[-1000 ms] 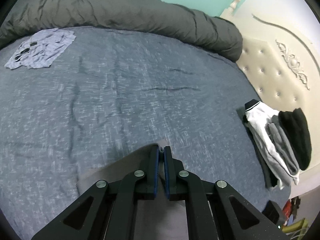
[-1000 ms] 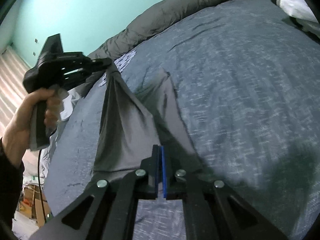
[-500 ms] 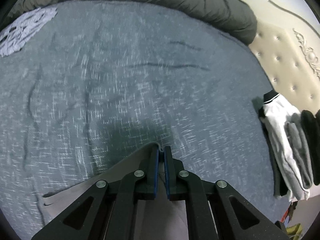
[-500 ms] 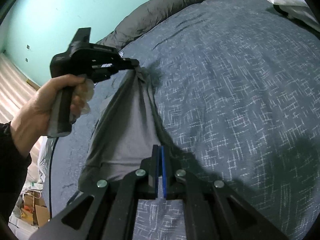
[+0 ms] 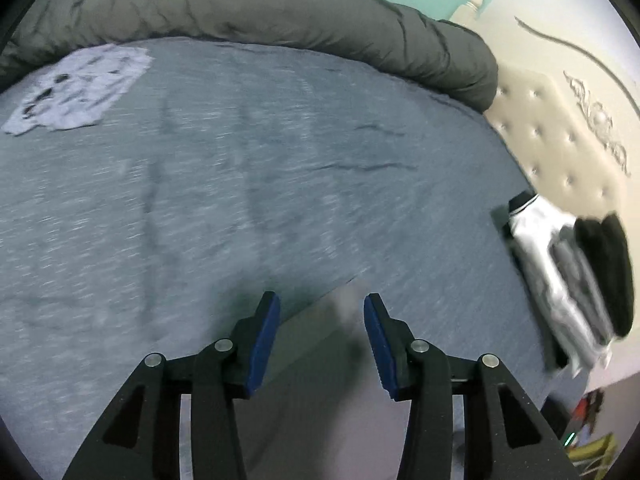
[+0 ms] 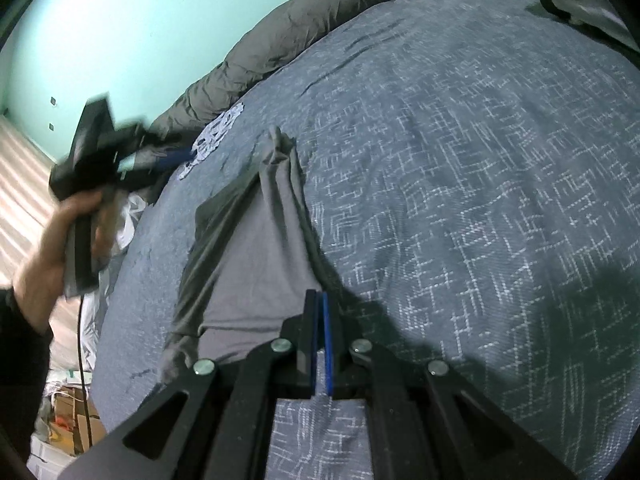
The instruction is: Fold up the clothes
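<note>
Pale printed folded garment (image 5: 80,88) far left near rolled dark grey duvet (image 5: 280,24) along far edge; wide bare stretch of blue-grey woven bedspread (image 5: 240,184) mid-bed; stack of folded white, grey and black clothes (image 5: 568,276) at right edge by cream tufted headboard (image 5: 560,136). Left gripper (image 5: 320,316) released, jaws wide, above edge of grey t-shirt (image 6: 256,256). Right gripper (image 6: 318,308) clenched on near hem of grey t-shirt, which lies bunched lengthwise on bedspread.

A turquoise wall (image 6: 132,36) backs the bed's cream tufted headboard (image 5: 560,148) and blue-grey patterned sheet (image 5: 280,184).
</note>
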`<state>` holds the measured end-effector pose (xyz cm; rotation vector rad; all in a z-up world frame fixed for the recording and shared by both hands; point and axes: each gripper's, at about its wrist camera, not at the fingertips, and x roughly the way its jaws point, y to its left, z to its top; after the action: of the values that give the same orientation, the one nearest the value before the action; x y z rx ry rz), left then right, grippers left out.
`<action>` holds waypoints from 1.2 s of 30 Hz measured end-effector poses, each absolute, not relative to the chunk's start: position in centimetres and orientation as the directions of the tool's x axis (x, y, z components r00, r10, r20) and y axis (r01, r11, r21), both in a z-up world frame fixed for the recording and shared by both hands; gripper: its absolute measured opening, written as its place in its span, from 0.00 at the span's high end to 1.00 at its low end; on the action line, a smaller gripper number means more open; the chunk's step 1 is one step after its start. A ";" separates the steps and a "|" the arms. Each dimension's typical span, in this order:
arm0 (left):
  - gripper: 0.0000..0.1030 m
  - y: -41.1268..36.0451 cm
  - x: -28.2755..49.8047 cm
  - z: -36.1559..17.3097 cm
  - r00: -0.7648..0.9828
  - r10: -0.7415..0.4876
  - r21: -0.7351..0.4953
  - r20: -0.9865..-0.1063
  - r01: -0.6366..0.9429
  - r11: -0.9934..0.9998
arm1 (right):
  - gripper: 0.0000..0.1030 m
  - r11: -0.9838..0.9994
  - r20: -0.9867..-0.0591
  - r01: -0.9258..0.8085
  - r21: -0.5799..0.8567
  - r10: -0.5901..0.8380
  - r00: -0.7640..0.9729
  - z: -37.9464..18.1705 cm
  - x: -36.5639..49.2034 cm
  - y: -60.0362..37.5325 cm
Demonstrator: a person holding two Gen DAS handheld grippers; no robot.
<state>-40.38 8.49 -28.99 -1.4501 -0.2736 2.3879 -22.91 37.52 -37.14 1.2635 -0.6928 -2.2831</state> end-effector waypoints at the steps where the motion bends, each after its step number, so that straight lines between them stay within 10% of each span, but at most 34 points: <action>1: 0.54 7.6 -39.7 -29.5 -0.420 0.366 -0.321 -0.831 -0.176 -0.930 | 0.98 -0.777 -0.642 0.131 0.615 -0.591 -0.489 -37.1 -22.9 37.6; 12: 0.55 3.0 -37.8 -34.0 -0.383 0.410 -0.410 -0.828 -0.086 -0.908 | 0.98 -0.771 -0.637 0.118 0.626 -0.593 -0.493 -37.3 -22.6 38.1; 18: 0.92 2.6 -38.1 -34.8 -0.391 0.430 -0.438 -0.814 -0.074 -0.896 | 0.98 -0.767 -0.635 0.109 0.632 -0.594 -0.493 -37.4 -22.5 38.4; 36: 0.92 3.1 -39.6 -36.7 -0.383 0.400 -0.417 -0.833 -0.042 -0.908 | 0.98 -0.784 -0.670 0.074 0.617 -0.572 -0.474 -38.0 -21.8 38.7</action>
<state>-39.56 3.06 -36.69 -1.5601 -0.4815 2.3594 -21.84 38.71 -38.00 1.3244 -0.7360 -2.2878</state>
